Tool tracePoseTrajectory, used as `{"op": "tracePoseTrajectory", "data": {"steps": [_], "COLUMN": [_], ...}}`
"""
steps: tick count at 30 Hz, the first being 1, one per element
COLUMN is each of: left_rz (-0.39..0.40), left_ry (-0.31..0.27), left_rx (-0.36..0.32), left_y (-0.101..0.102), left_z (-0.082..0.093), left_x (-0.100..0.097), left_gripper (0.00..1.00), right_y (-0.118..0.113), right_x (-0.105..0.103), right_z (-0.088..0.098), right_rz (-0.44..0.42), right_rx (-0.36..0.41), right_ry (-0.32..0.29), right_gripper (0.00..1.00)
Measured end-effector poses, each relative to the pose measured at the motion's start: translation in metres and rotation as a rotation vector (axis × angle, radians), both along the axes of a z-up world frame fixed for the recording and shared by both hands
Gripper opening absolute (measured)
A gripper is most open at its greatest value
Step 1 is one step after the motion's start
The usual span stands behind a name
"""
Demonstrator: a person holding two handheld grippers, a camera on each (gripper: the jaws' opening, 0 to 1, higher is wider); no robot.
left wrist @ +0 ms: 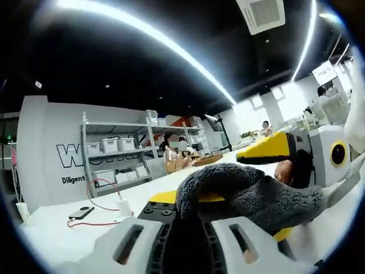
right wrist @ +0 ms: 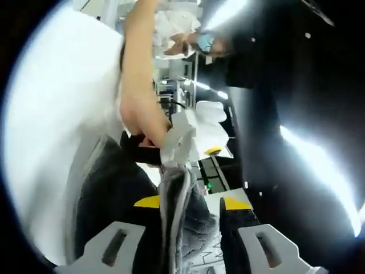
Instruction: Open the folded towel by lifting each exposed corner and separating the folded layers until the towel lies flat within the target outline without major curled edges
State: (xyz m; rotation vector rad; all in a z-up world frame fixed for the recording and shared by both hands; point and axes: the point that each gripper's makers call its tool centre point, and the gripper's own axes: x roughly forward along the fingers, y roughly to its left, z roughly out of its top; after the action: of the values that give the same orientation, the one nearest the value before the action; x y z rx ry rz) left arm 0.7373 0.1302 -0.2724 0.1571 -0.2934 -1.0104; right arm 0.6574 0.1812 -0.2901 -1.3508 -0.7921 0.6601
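White table (left wrist: 68,228) with a red cable (left wrist: 94,200), white plug (left wrist: 124,206), dark phone (left wrist: 81,213).

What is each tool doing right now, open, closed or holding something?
Left tool: closed on the grey towel.
Right tool: closed on the same towel, which hangs between its jaws.

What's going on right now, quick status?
Left gripper shut on towel. Right gripper shut on towel too. Towel bunched, lifted off the white table, not flat. Nothing in the way.

left gripper view: low over the table (left wrist: 68,228), faces the shelves (left wrist: 117,154) at 10 o'clock
right gripper view: rolled sideways, super close
shared: grey towel (left wrist: 245,191) (right wrist: 182,222)
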Motion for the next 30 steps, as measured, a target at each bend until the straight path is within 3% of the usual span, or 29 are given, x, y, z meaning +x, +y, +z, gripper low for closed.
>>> {"op": "tracePoseTrajectory", "data": {"steps": [2,4,7,10,13,17,19,23,25,26,28,29,30], "left_rz": [0.002,0.005,0.008,0.009,0.032,0.024,0.029,0.034,0.031,0.030,0.029,0.022,-0.044], "left_ry": [0.007,0.011,0.018,0.011,0.007,0.028,0.024,0.025,0.029,0.025,0.022,0.029,0.111], "left_rx": [-0.004,-0.008,-0.014,-0.006,0.006,0.006,-0.006,0.004,0.006,0.007,0.014,0.014,0.022], "left_y": [0.001,0.002,0.004,0.003,0.003,0.002,0.005,0.005,0.005,0.004,0.004,0.002,-0.008], "left_z": [0.000,0.001,0.002,0.002,-0.001,-0.002,0.000,-0.002,-0.003,-0.002,-0.003,-0.003,-0.008], "left_x": [0.001,0.001,0.004,-0.001,-0.001,0.000,0.002,0.004,0.004,0.004,0.004,0.000,-0.015], "left_gripper": [0.09,0.09,0.08,0.08,0.08,0.08,0.09,0.09,0.09,0.09,0.10,0.11,0.12], "right_y": [-0.001,-0.003,-0.014,-0.025,-0.038,-0.050,-0.059,-0.065,-0.066,-0.065,-0.062,-0.063,-0.067], "right_x": [-0.001,0.001,0.012,0.020,0.024,0.029,0.035,0.041,0.041,0.041,0.037,0.035,0.039], "right_z": [0.006,0.009,0.020,0.026,0.039,0.047,0.050,0.050,0.050,0.046,0.049,0.052,0.051], "right_rz": [0.007,0.011,-0.018,-0.050,-0.079,-0.062,-0.084,-0.083,-0.081,-0.087,-0.052,-0.033,-0.051], "right_rx": [0.015,0.060,0.166,0.188,0.244,0.360,0.353,0.401,0.398,0.361,0.330,0.332,0.351], "right_ry": [-0.029,0.012,0.078,0.085,0.074,0.184,0.152,0.211,0.215,0.208,0.136,0.110,0.133], "right_gripper": [0.44,0.43,0.22,0.22,0.14,0.17,0.17,0.02,0.02,0.02,0.02,0.02,0.02]}}
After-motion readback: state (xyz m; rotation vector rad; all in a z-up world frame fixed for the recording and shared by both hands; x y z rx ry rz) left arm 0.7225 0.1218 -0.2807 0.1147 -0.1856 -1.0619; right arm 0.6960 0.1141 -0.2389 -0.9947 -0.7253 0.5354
